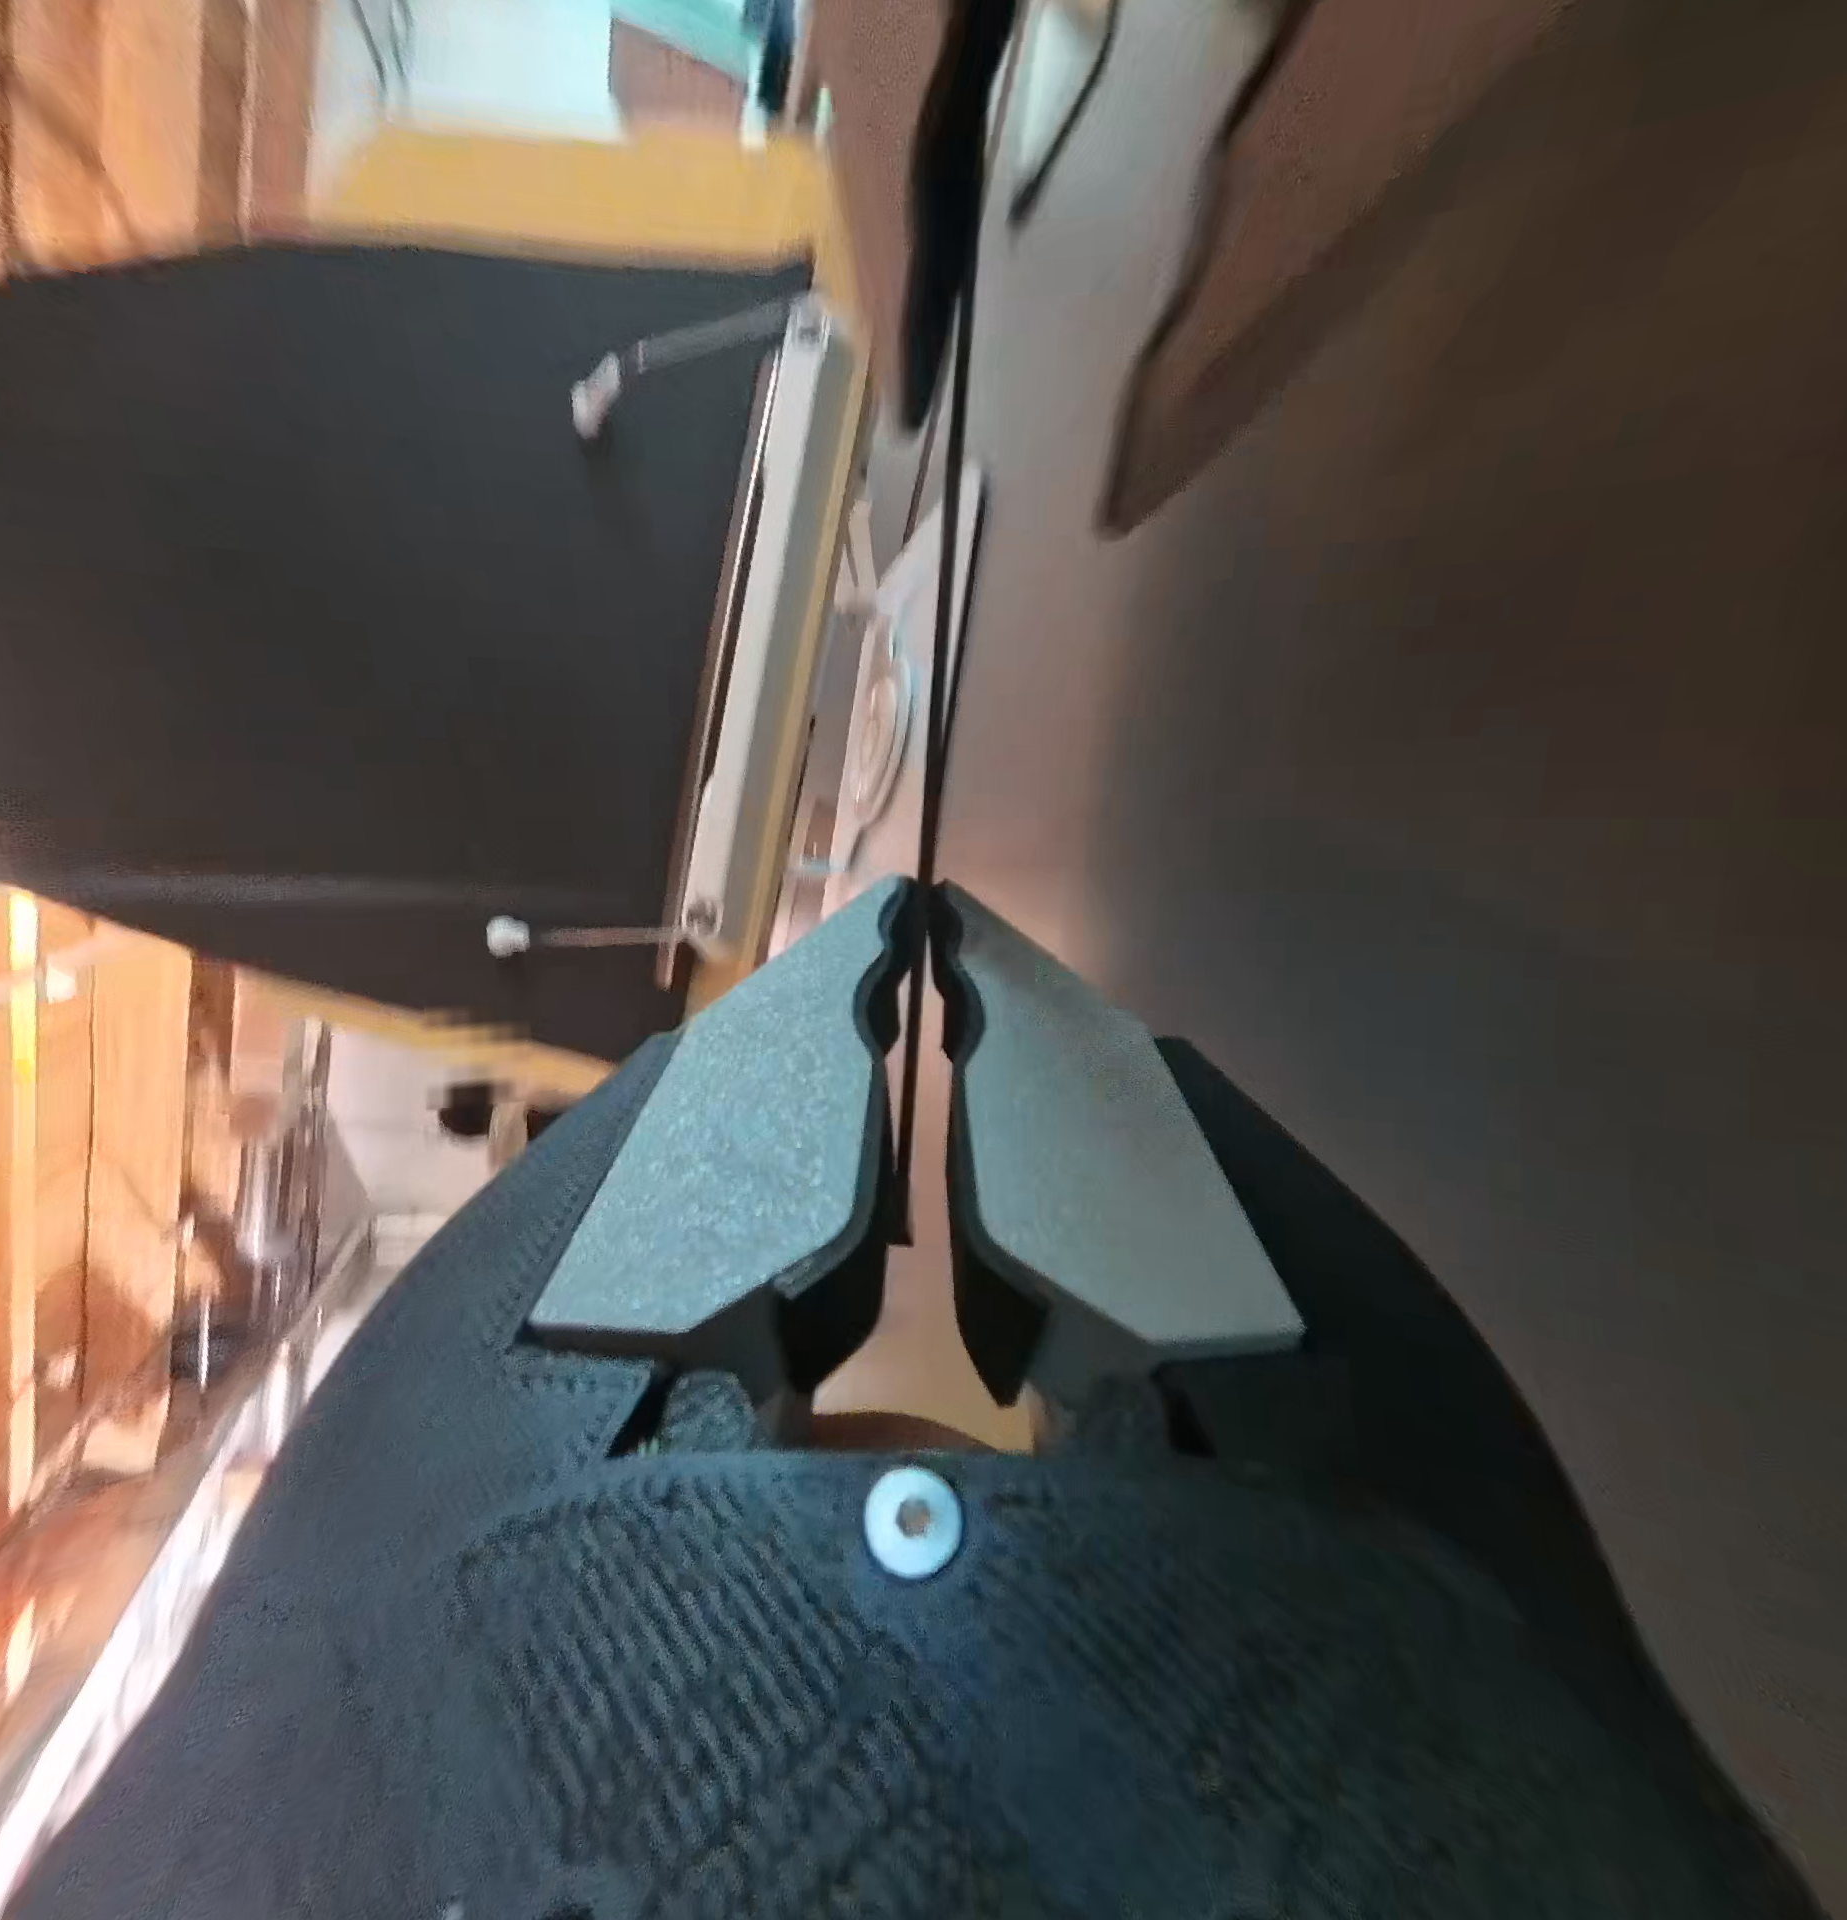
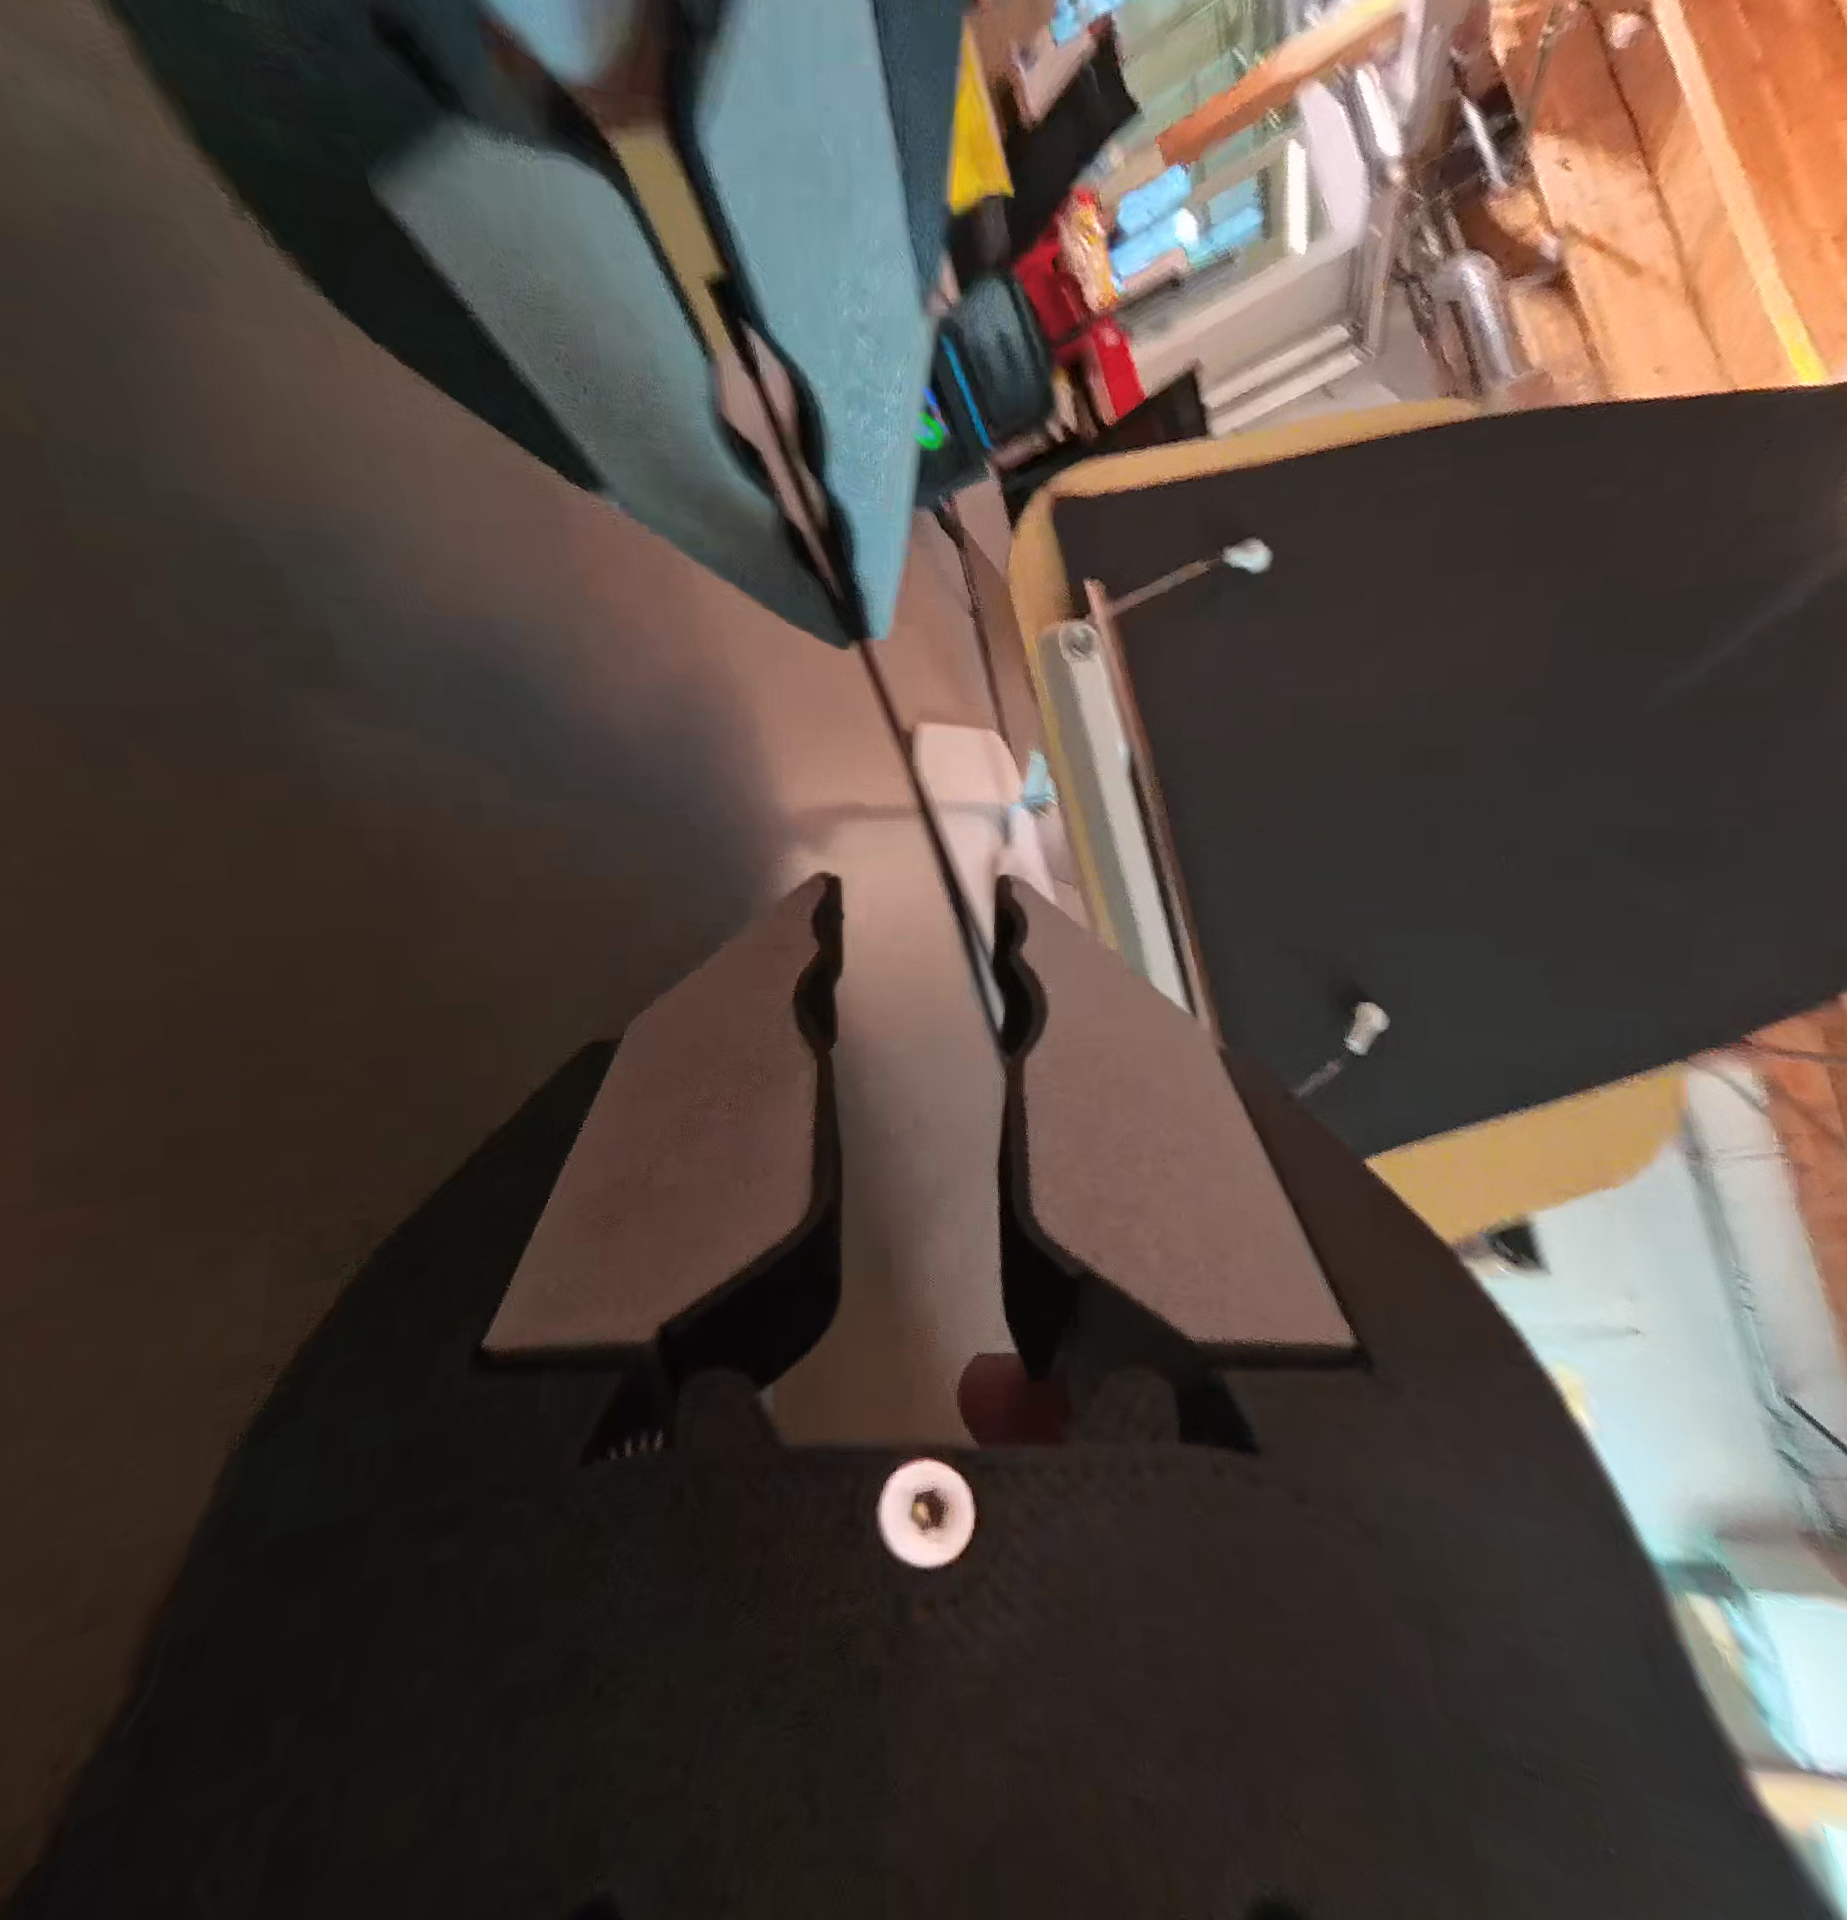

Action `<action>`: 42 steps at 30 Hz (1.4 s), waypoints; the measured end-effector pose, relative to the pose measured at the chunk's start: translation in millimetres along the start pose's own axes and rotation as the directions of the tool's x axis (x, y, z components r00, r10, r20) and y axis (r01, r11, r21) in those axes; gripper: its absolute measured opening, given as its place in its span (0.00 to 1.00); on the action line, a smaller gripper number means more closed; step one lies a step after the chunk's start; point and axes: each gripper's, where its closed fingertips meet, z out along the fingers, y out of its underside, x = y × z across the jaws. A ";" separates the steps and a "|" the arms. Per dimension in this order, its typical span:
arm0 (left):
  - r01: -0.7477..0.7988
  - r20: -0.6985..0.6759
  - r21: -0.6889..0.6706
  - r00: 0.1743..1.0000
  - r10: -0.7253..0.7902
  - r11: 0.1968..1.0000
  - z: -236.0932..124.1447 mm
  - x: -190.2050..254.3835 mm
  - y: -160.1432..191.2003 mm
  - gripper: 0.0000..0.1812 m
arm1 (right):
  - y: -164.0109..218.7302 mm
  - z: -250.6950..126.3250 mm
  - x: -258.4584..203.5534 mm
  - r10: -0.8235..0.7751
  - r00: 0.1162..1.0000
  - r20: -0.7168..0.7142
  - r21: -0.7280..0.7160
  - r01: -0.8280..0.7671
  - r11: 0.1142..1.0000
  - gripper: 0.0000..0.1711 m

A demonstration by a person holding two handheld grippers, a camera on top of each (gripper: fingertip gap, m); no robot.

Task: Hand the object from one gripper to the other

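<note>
A thin black rod (image 1: 945, 623) runs straight out from my left gripper (image 1: 924, 896), which is shut on its near end. In the right wrist view the left gripper (image 2: 848, 615) shows at the top, clamped on the rod (image 2: 898, 748). The rod's far end reaches between the jaws of my right gripper (image 2: 919, 894), close to the inner face of its right finger (image 2: 1012, 966). The right gripper is open, and the rod is not clamped. In the left wrist view the right gripper's blurred brown fingers (image 1: 1210, 312) stand on either side of the rod near the top.
Both views are turned on their side and blurred. A brown-grey tabletop (image 2: 275, 727) lies under the grippers. A black panel (image 2: 1521, 748) with a white bracket stands at the table's edge, and also shows in the left wrist view (image 1: 379, 582). A white object (image 2: 960, 769) lies beyond. One gripper's finger ends stand about 7 cm off the other's. The black panel (image 2: 1521, 748) is about equally far from each gripper, around 30 cm.
</note>
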 end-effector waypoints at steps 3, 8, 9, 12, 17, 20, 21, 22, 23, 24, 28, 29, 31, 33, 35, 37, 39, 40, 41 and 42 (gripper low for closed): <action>0.003 0.013 0.143 1.000 -0.005 0.990 -11.6 -0.5 -27.3 0.00 | 10.4 2.3 11.8 -0.018 0.998 -0.066 -0.055 0.014 0.998 0.02; 0.135 0.025 0.313 0.988 -0.151 0.940 -25.5 -17.6 -44.5 0.04 | 4.5 -3.3 29.1 0.086 0.993 -0.086 0.000 -0.086 0.996 0.03; 0.198 0.015 0.345 0.976 -0.216 0.918 -29.3 -23.7 -47.0 0.06 | 4.5 -4.5 34.3 0.057 0.991 -0.117 0.003 -0.057 0.998 0.02; 0.480 -0.162 0.458 0.873 -0.461 0.748 -45.5 -42.6 -55.0 0.17 | 5.2 -13.0 51.3 -0.046 0.973 -0.226 0.039 0.056 0.998 0.00; 0.668 -0.289 0.509 0.727 -0.623 0.543 -59.5 -74.0 -39.9 0.24 | -8.3 -41.6 78.8 0.212 0.955 -0.209 0.294 -0.145 0.945 0.00; 0.764 -0.403 0.384 0.644 -0.650 0.519 -44.8 -57.2 -34.1 0.27 | -38.0 -70.9 86.0 0.431 0.902 0.034 0.537 -0.380 0.753 0.00; 0.789 -0.455 0.351 0.614 -0.644 0.505 -42.8 -49.1 -38.4 0.28 | -43.1 -76.1 89.2 0.512 0.848 0.140 0.557 -0.495 0.667 0.00; 0.797 -0.487 0.332 0.603 -0.632 0.505 -41.9 -42.1 -42.8 0.29 | -47.3 -78.8 91.5 0.577 0.777 0.251 0.555 -0.604 0.572 0.00; 0.784 -0.485 0.329 0.618 -0.619 0.526 -40.4 -37.1 -45.5 0.28 | -51.3 -80.3 91.4 0.617 0.694 0.371 0.530 -0.704 0.474 0.00; 0.760 -0.465 0.336 0.648 -0.603 0.556 -38.8 -33.0 -46.8 0.28 | -53.6 -79.7 90.3 0.640 0.603 0.476 0.479 -0.788 0.387 0.00; 0.802 -0.637 0.273 0.564 -0.525 0.531 -47.6 -4.5 -71.0 0.27 | -52.5 -66.4 83.2 0.680 0.317 0.661 0.282 -0.945 0.166 0.00; 0.820 -0.677 0.247 0.527 -0.513 0.517 -50.0 0.2 -77.2 0.27 | -55.0 -64.0 77.1 0.664 0.259 0.701 0.224 -0.965 0.139 0.00; 0.827 -0.713 0.262 0.514 -0.478 0.498 -56.8 2.1 -86.1 0.17 | -60.9 -60.4 66.0 0.637 0.196 0.745 0.150 -0.981 0.126 0.00; 0.822 -0.747 0.269 0.507 -0.430 0.501 -64.7 5.3 -89.6 0.04 | -59.6 -52.8 60.5 0.663 0.182 0.726 0.123 -0.983 0.136 0.01; 0.850 -0.769 0.236 0.459 -0.444 0.470 -65.2 2.0 -87.8 0.00 | -55.8 -50.1 61.0 0.679 0.179 0.712 0.113 -0.984 0.141 0.12; 0.891 -0.760 0.182 0.395 -0.515 0.415 -55.6 -6.0 -79.2 0.00 | -49.6 -52.2 63.6 0.687 0.217 0.693 0.130 -0.976 0.177 0.15; 0.906 -0.755 0.151 0.364 -0.546 0.396 -50.4 -7.6 -72.9 0.00 | -38.5 -50.6 66.9 0.725 0.287 0.626 0.167 -0.958 0.234 0.06; 0.900 -0.738 0.155 0.379 -0.558 0.407 -48.1 -7.9 -71.0 0.00 | -33.4 -48.7 68.5 0.744 0.319 0.588 0.188 -0.948 0.258 0.08; 0.888 -0.719 0.169 0.407 -0.563 0.427 -46.5 -8.0 -69.6 0.00 | -31.0 -47.2 67.8 0.748 0.348 0.566 0.199 -0.938 0.285 0.12; 0.874 -0.697 0.185 0.439 -0.567 0.449 -44.9 -8.7 -68.3 0.00 | -29.3 -45.8 65.4 0.746 0.373 0.551 0.199 -0.927 0.317 0.19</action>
